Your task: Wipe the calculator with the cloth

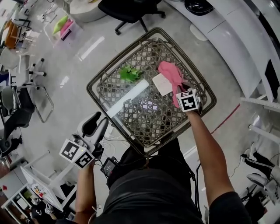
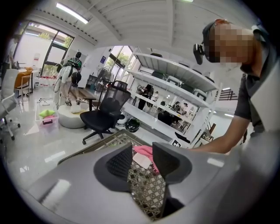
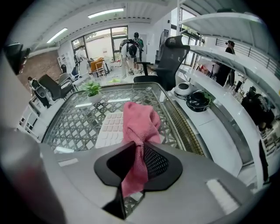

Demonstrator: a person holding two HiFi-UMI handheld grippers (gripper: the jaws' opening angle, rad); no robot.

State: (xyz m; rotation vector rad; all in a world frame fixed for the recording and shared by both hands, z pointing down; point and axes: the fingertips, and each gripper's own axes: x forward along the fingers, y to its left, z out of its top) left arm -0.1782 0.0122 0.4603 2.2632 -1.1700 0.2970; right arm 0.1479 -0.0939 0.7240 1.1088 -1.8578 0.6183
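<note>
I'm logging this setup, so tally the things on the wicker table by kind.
Calculator: 1
Cloth: 1
Plant: 1
Total: 3

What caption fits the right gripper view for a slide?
Right tool shut on the pink cloth, white calculator just behind it.

Wicker glass-topped table [image 1: 119, 55], small green plant [image 1: 130, 73], black office chair [image 1: 131, 11]
</note>
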